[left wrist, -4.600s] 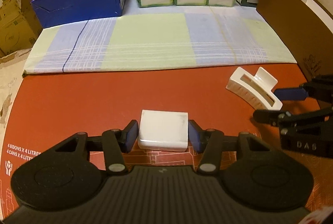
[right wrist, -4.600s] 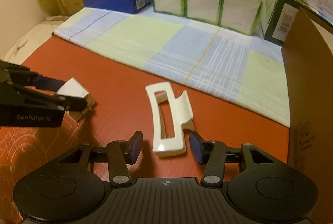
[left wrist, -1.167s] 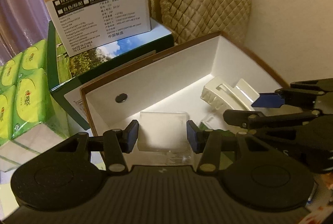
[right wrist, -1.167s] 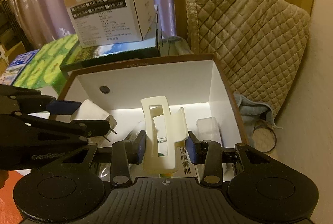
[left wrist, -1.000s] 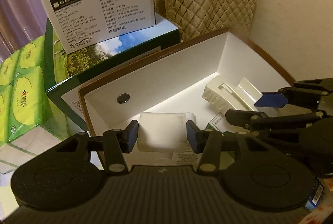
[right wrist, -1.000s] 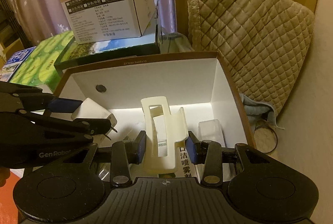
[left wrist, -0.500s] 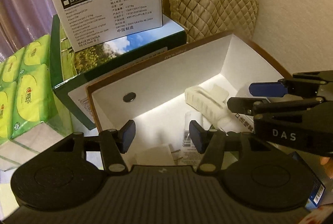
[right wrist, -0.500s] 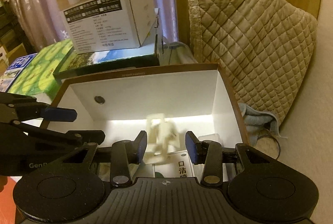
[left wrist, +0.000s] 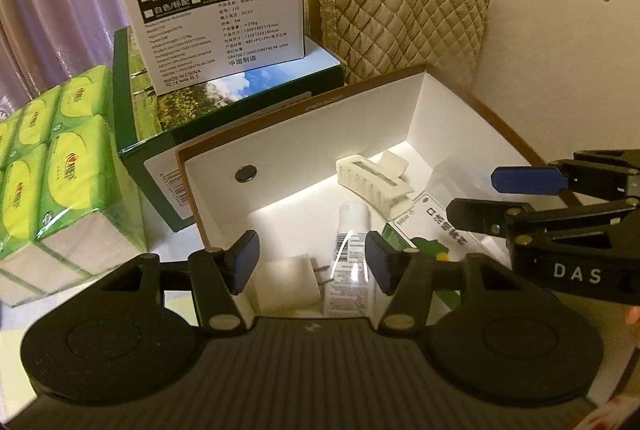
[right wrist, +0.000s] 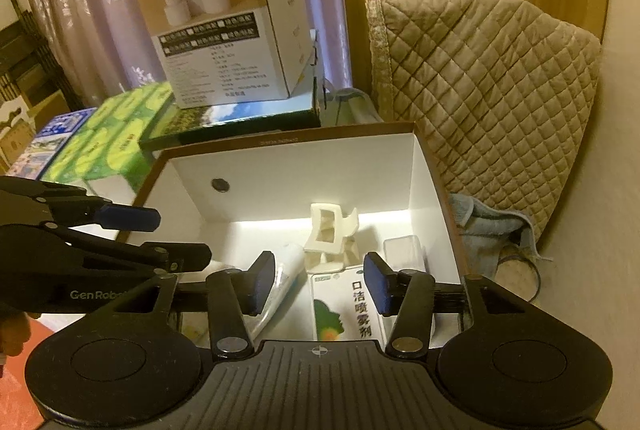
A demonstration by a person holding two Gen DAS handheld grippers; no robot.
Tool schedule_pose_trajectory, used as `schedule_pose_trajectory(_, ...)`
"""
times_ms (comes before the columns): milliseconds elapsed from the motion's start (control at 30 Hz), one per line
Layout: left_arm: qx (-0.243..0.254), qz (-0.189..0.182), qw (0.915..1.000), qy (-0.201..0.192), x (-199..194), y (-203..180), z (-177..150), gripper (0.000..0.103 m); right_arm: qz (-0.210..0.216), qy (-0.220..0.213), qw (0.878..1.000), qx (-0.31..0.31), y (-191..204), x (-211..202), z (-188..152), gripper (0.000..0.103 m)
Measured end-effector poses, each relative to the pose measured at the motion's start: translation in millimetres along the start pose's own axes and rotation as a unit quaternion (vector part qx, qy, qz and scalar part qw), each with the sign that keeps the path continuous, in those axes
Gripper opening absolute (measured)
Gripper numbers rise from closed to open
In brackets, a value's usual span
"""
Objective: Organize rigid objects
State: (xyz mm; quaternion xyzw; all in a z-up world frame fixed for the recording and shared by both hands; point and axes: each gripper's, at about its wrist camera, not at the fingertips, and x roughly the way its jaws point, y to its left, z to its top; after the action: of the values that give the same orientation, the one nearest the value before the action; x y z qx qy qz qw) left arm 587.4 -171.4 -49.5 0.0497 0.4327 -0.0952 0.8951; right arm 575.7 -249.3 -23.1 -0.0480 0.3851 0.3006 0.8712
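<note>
Drop-off step looks done: hair clip (left wrist: 372,182) and charger (left wrist: 288,284) lie in the box (left wrist: 416,110). Left gripper (left wrist: 310,262) is apart and empty, right gripper (right wrist: 318,282) is opening, empty too. Next, probably pull clear and find another item.

white charger (left wrist: 288,280) half hidden behind the left gripper's body, tube (left wrist: 347,258) lower end hidden likewise, spray box (right wrist: 347,310) bottom covered by the right gripper's body, tissue packs (left wrist: 44,166) cut off at the left edge, box label print too small to read

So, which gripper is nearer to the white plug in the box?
Left. The left gripper hangs right above the plug; the right gripper is off to its side, over a spray box.
</note>
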Motion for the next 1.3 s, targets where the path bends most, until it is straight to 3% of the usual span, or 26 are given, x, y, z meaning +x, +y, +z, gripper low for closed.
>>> schedule_pose_trajectory(400,-0.015,0.008,0.9989,-0.043,-75.9,-13.7,-28.2,0.064,0.015,-0.028,0.999,0.027,7.4,-65.2,-20.0,0.055)
schedule_pose_trajectory(600,-0.026,0.019,0.9962,-0.081,-126.1,-22.7,-62.1,0.076,0.025,-0.033,0.998,0.04,12.7,-97.5,-41.2,0.059)
schedule_pose_trajectory(767,-0.028,0.038,0.9942,-0.097,-163.5,-29.7,-97.1,0.078,0.033,-0.029,0.998,0.041,23.5,-123.0,-64.3,0.059)
schedule_pose_trajectory(1300,-0.084,0.063,0.9916,-0.076,-275.6,-16.5,-216.7,0.077,0.058,0.004,0.998,0.03,101.7,-193.1,-148.2,0.06)
